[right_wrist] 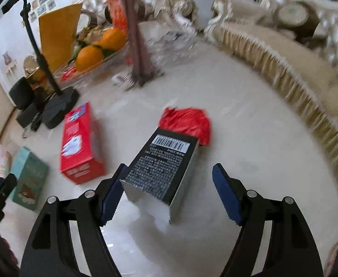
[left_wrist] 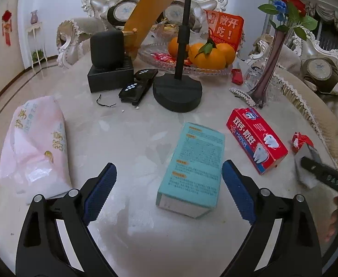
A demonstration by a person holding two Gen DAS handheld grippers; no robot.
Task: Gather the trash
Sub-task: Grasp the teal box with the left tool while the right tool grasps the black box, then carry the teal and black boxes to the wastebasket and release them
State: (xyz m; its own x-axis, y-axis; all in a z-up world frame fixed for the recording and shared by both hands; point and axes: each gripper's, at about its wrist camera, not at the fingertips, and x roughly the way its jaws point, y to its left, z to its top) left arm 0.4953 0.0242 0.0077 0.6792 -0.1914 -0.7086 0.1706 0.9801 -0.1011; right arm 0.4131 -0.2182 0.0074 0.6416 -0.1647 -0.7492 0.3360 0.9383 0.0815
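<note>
My left gripper [left_wrist: 169, 173] is open and empty, its jaws either side of the near end of a teal box [left_wrist: 192, 164] lying on the marble table [left_wrist: 134, 230]. A red toothpaste box [left_wrist: 256, 138] lies to its right and a pink plastic bag [left_wrist: 35, 143] to its left. My right gripper [right_wrist: 170, 175] is open around the near end of a black box with a barcode [right_wrist: 162, 168]; the left finger [right_wrist: 113, 191] is close to its side. A crumpled red wrapper [right_wrist: 187, 122] lies just beyond that box. The red box [right_wrist: 79, 143] and teal box [right_wrist: 28, 175] show at the left.
A black stand base [left_wrist: 177, 92], a black speaker on a box [left_wrist: 107, 50], a glass fruit tray with oranges [left_wrist: 205, 53], a purple vase [left_wrist: 268, 69] and a pearl hair clip [left_wrist: 242, 94] stand at the back. A fringed sofa [right_wrist: 295, 69] borders the table's right edge.
</note>
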